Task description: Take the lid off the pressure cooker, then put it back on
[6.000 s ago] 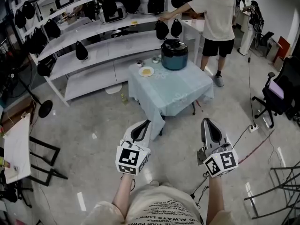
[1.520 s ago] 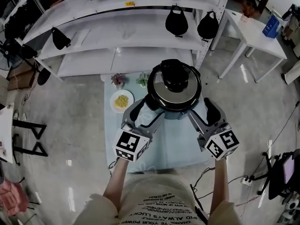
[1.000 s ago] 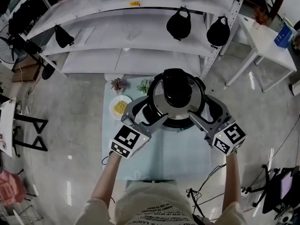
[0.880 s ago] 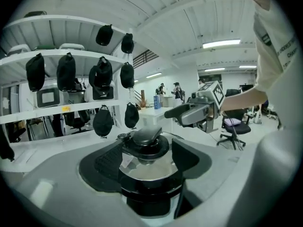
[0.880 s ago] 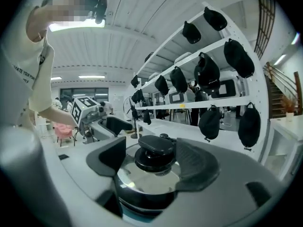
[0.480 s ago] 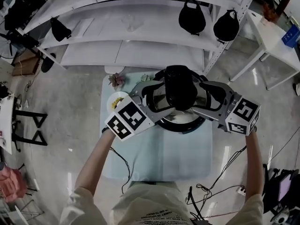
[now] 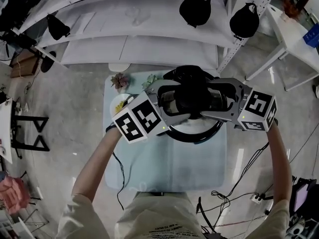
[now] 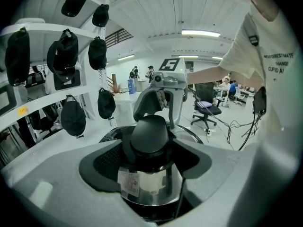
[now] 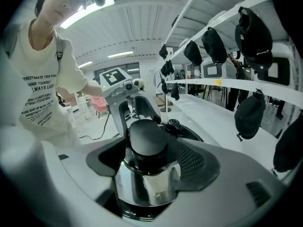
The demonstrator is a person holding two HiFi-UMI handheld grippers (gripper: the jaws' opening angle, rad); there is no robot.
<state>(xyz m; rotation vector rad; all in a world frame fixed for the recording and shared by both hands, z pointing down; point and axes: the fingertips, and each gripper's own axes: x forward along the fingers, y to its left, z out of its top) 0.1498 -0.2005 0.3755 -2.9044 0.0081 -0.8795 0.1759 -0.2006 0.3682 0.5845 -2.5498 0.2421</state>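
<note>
- The left gripper (image 8: 150, 150) holds its jaws wide apart, one each side of the lid's black knob (image 8: 149, 131); whether they touch it is unclear.
- The right gripper (image 9: 149, 152) straddles the same knob from the opposite side, its jaws just as wide.
- The lid (image 7: 197, 128) sits on the pressure cooker (image 7: 193, 140), which stands on the table (image 7: 164, 168).
</note>
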